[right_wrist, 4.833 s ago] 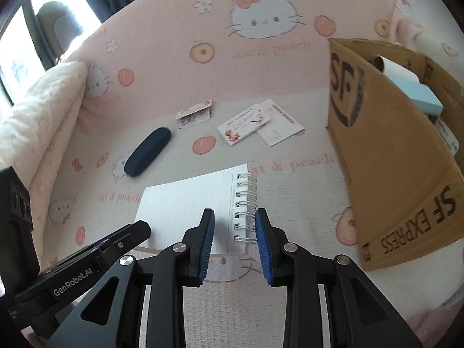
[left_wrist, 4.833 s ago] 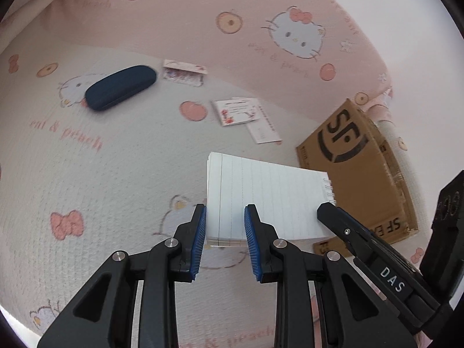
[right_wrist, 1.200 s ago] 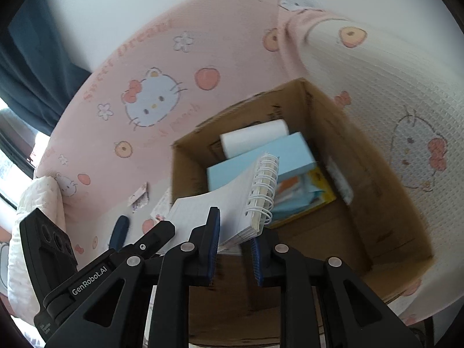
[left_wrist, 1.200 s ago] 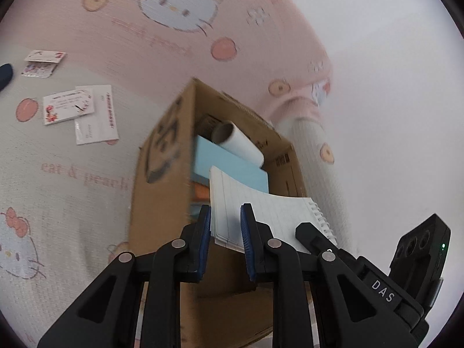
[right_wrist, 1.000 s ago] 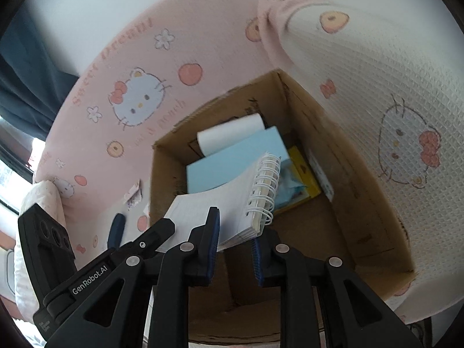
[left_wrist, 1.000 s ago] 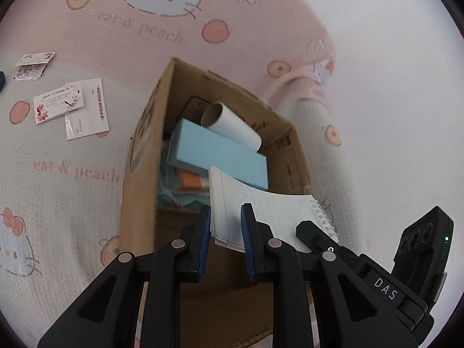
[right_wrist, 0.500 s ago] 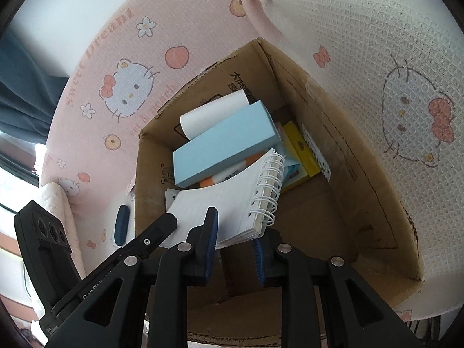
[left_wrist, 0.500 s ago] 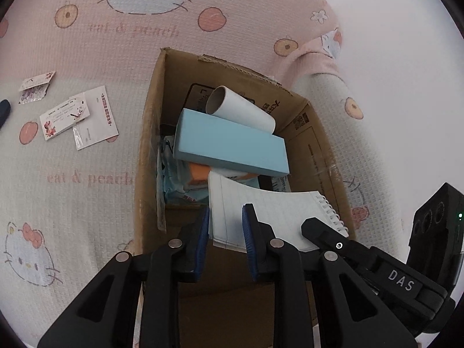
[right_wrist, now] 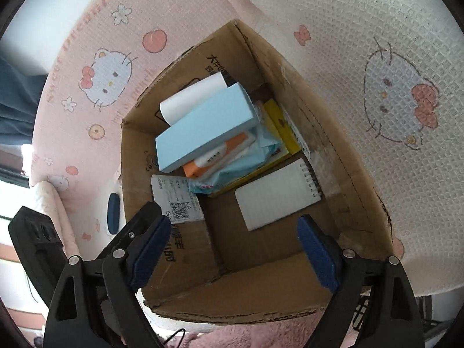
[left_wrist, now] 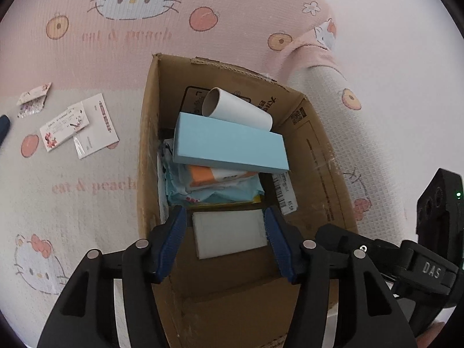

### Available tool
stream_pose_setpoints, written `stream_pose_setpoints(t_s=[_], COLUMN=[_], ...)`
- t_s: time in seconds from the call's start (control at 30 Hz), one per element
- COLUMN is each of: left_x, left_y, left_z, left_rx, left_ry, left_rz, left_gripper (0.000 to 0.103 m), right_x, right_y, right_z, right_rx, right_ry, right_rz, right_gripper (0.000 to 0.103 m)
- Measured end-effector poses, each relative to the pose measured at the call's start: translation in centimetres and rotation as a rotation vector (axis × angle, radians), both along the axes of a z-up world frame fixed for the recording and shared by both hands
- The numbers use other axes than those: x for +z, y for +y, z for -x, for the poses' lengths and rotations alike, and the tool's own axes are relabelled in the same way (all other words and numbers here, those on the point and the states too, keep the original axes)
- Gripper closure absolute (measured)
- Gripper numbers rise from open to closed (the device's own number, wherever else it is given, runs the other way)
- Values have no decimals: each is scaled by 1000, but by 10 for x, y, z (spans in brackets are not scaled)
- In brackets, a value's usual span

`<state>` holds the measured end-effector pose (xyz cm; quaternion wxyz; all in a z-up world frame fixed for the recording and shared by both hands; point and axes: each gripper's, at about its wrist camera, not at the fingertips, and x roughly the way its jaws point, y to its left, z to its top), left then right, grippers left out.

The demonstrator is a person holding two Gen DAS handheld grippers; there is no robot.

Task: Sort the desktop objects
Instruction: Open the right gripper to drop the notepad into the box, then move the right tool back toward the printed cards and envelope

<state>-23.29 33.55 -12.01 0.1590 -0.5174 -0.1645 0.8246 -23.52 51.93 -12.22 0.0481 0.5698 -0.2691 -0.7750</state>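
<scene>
The white spiral notepad (left_wrist: 230,233) lies flat on the bottom of the open cardboard box (left_wrist: 316,150), near its front; it also shows in the right wrist view (right_wrist: 277,192). Both grippers hover above the box. My left gripper (left_wrist: 224,240) is open and empty, its jaws either side of the notepad from above. My right gripper (right_wrist: 235,250) is wide open and empty over the box (right_wrist: 342,156). The box also holds a light blue box (left_wrist: 230,145), a white roll (left_wrist: 236,108), an orange packet (left_wrist: 211,175) and tissue packs.
On the Hello Kitty cloth left of the box lie white cards (left_wrist: 78,129), a small packet (left_wrist: 33,98) and a dark blue glasses case (left_wrist: 3,126), the case also visible in the right wrist view (right_wrist: 113,208). A shipping label (right_wrist: 177,200) sticks to the box's inner wall.
Both grippers opened and let go of the notepad; it dropped from between the jaws to the box floor. Both grippers moved further over the box.
</scene>
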Motion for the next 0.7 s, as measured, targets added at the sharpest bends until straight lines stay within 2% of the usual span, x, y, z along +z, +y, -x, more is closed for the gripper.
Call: stream_pose_setpoints(t_s=[0.2, 0.43, 0.7], left_x=[7, 20, 37], left_y=[-10, -33, -89], left_z=[-7, -23, -46], left_rx=[-5, 11, 48], left_ry=[-6, 12, 38], left_rz=[-44, -73, -110], left_gripper=[42, 42, 42], right_x=[13, 45, 78], right_y=[-7, -41, -92], right_z=[-10, -24, -46], right_rx=[-34, -20, 16], right_ry=[5, 49, 99], right_rz=[8, -30, -89], right_gripper=[15, 15, 15])
